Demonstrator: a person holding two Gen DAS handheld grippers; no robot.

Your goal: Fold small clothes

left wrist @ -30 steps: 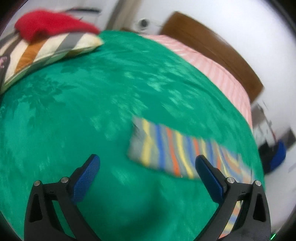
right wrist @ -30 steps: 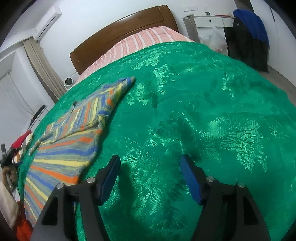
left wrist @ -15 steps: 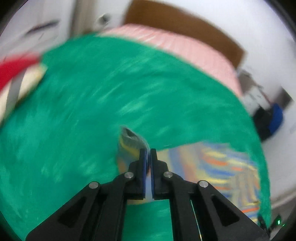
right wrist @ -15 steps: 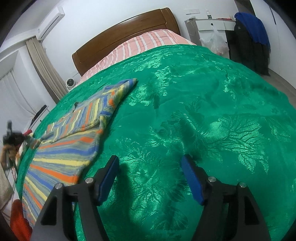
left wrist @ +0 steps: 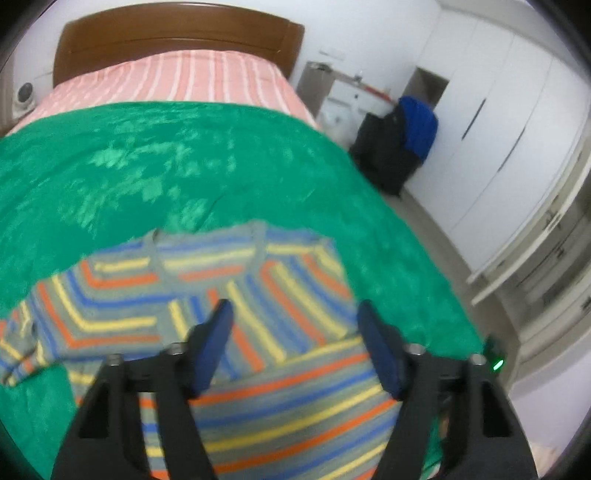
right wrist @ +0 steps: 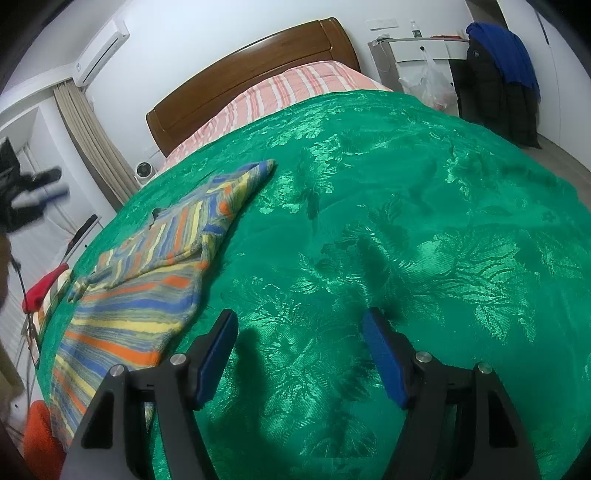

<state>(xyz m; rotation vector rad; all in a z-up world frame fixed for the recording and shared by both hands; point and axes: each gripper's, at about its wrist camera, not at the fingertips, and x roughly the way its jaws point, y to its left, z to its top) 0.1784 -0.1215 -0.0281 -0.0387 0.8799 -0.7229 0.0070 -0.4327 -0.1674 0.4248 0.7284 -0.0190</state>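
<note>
A small sweater striped grey, blue, orange and yellow lies flat on the green bedspread, neck toward the headboard. One sleeve trails off to the left in the left wrist view. My left gripper hovers above the sweater's chest. Its jaws are opening, with nothing pinched between the blue pads. In the right wrist view the sweater sits at the left, a sleeve folded over its body. My right gripper stands open over bare bedspread, just right of the sweater's hem.
A pink striped sheet and wooden headboard lie beyond the bedspread. Dark and blue jackets hang past the bed's right edge, near white wardrobes. A red garment and something orange sit at the left.
My left gripper shut on the sweater's sleeve, swung it across over the body, then let go and opened. The right gripper has not moved.
</note>
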